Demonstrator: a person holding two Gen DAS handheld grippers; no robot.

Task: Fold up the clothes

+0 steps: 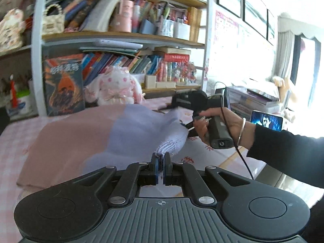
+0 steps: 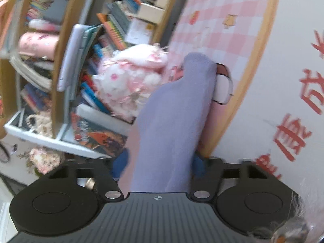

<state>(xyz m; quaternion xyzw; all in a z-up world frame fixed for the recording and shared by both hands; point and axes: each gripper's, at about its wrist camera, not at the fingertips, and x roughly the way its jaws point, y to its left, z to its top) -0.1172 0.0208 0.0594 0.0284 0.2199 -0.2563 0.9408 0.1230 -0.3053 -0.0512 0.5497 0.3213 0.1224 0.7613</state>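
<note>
A pink and lavender knit sweater (image 1: 85, 133) lies on the pink checked table cover. My left gripper (image 1: 161, 162) is shut on the ribbed lavender sleeve cuff (image 1: 169, 146). The right gripper (image 1: 182, 105), held in a hand, is at the sweater's far right edge in the left wrist view. In the right wrist view lavender sweater fabric (image 2: 172, 121) fills the gap between the blue fingers (image 2: 199, 164) of my right gripper (image 2: 160, 162), which stand wide apart around it. Whether they pinch it is unclear.
A bookshelf (image 1: 121, 36) full of books stands behind the table with a pink-dotted plush rabbit (image 1: 115, 89) in front of it. Stacked books (image 1: 253, 99) and a lit phone screen (image 1: 266, 120) sit at the right. A white sheet with red characters (image 2: 283, 121) covers the near table.
</note>
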